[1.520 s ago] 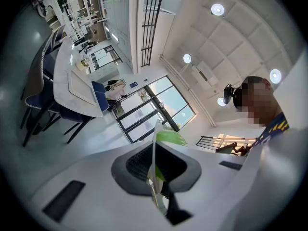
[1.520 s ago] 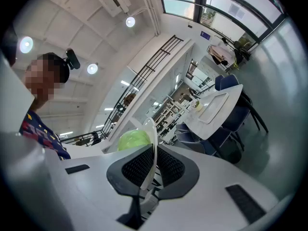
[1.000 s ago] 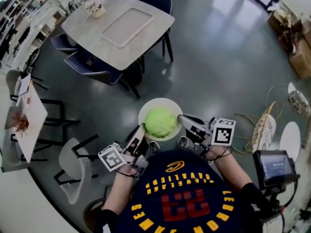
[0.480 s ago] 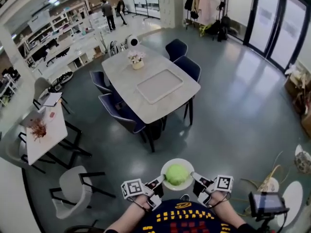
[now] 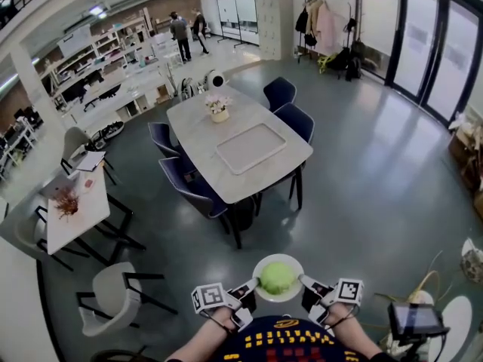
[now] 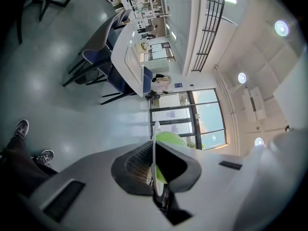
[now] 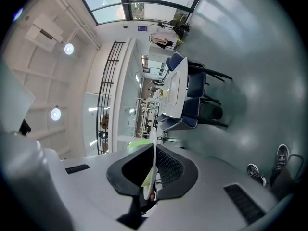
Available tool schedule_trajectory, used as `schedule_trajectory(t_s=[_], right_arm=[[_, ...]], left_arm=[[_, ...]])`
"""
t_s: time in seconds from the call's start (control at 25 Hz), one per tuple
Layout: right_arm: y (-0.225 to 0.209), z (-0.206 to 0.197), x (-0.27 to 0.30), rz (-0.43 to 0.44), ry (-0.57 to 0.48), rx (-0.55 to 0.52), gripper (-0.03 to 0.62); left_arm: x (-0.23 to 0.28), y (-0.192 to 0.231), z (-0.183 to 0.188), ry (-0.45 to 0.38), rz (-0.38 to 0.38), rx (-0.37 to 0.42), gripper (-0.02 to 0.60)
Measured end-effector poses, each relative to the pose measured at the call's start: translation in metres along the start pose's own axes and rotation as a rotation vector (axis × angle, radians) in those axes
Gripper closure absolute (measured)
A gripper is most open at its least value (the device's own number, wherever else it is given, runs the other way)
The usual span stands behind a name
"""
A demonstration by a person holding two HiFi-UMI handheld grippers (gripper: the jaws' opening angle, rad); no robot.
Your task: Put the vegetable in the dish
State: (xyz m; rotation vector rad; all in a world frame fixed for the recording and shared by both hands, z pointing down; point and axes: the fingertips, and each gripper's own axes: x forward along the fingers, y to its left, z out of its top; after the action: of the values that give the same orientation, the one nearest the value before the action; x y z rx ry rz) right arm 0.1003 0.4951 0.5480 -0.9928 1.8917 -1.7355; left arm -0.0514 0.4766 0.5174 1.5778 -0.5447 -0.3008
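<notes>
The person is standing on the grey floor (image 5: pixel 362 172) and holding the white dish (image 5: pixel 278 259) out in front of the body, off any surface. The green vegetable (image 5: pixel 277 277) — a round, leafy head — is sitting in the middle of the dish. The left gripper (image 5: pixel 247 286) is gripping the dish's left edge and the right gripper (image 5: pixel 305 282) its right edge. Each gripper view is showing the thin white rim running edge-on between that gripper's two jaws, which are clamped onto it, with the green head bulging just beyond.

The pale desk (image 5: pixel 198 119) is standing well apart ahead, carrying a flat tray (image 5: pixel 250 148) and a small pot of flowers (image 5: pixel 219 110), with dark blue chairs (image 5: pixel 281 93) round it.

Judging from how things are lying, the placing itself is looking done, since the vegetable is already in the dish. The step in hand is seeming to be the carrying of the loaded dish. The next move is probably going to be a set-down somewhere, the desk being the likeliest spot, though nothing here is settling that. It is calling for both grippers travelling together at the same height — any tilt or drift apart is risking the round head rolling, or a thin rim slipping out of one pair of jaws. The dish needs to be resting flat before either grip is letting go.
</notes>
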Motion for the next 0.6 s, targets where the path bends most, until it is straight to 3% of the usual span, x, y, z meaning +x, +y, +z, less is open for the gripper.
schedule_trajectory(t_s=[0.36, 0.52, 0.6], right_arm=[[-0.018, 0.008, -0.015, -0.011, 0.041, 0.001, 0.572], [-0.021, 0.023, -0.011, 0.046, 0.053, -0.115, 0.572], [-0.029, 0.029, -0.012, -0.007, 0.051, -0.111, 0.572]], left_arm=[[0.011, 0.011, -0.022, -0.022, 0.021, -0.047, 0.568], [0.019, 0.015, -0.021, -0.023, 0.055, -0.062, 0.568], [0.025, 0.021, -0.018, -0.014, 0.078, -0.077, 0.568]])
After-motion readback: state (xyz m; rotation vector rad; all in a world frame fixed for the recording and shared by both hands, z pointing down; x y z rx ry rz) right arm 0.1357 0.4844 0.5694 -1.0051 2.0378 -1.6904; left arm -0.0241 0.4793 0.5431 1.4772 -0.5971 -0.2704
